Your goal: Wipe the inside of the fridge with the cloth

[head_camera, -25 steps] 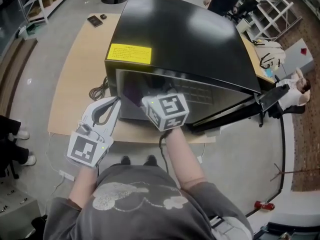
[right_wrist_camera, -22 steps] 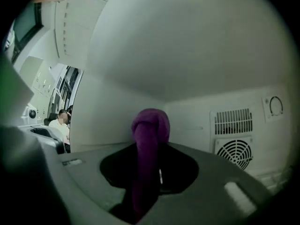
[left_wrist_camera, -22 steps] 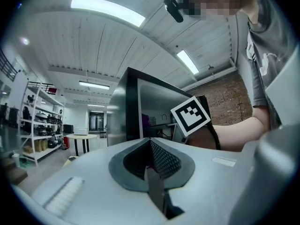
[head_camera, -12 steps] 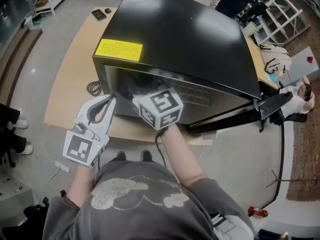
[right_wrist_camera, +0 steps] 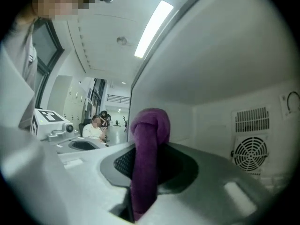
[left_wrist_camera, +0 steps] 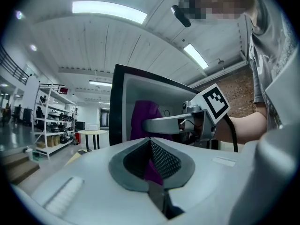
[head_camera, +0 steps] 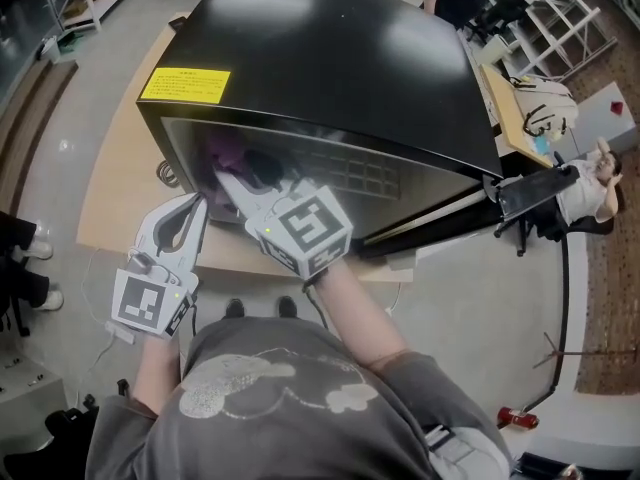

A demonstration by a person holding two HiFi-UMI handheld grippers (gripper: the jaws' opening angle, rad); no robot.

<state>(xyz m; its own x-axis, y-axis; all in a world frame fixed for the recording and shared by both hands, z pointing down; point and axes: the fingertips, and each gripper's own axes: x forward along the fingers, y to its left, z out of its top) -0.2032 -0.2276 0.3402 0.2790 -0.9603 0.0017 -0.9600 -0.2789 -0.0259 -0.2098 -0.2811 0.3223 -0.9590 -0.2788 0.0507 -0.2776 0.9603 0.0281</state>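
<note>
The black fridge [head_camera: 330, 58] stands on a table with its front open toward me. My right gripper [head_camera: 226, 180] reaches into the left part of the opening, shut on a purple cloth [head_camera: 221, 152]. In the right gripper view the cloth [right_wrist_camera: 148, 139] sticks up bunched between the jaws, close to the white left inner wall [right_wrist_camera: 220, 64]. My left gripper [head_camera: 199, 204] hangs outside the fridge, low at its left front corner, with its jaws shut and nothing in them. In the left gripper view the cloth [left_wrist_camera: 142, 117] and right gripper [left_wrist_camera: 146, 124] lie just beyond the left gripper [left_wrist_camera: 150, 139].
A fan grille [right_wrist_camera: 250, 154] and vent slots [right_wrist_camera: 253, 118] sit on the fridge's back wall. The fridge door [head_camera: 450, 218] swings out to the right. A yellow label [head_camera: 184, 85] marks the fridge top. The wooden table [head_camera: 120, 168] edge runs below the grippers. A person sits at far right [head_camera: 590, 183].
The right gripper has moved left and further into the fridge opening with the cloth. The left gripper has drifted a little down and left, still shut.
</note>
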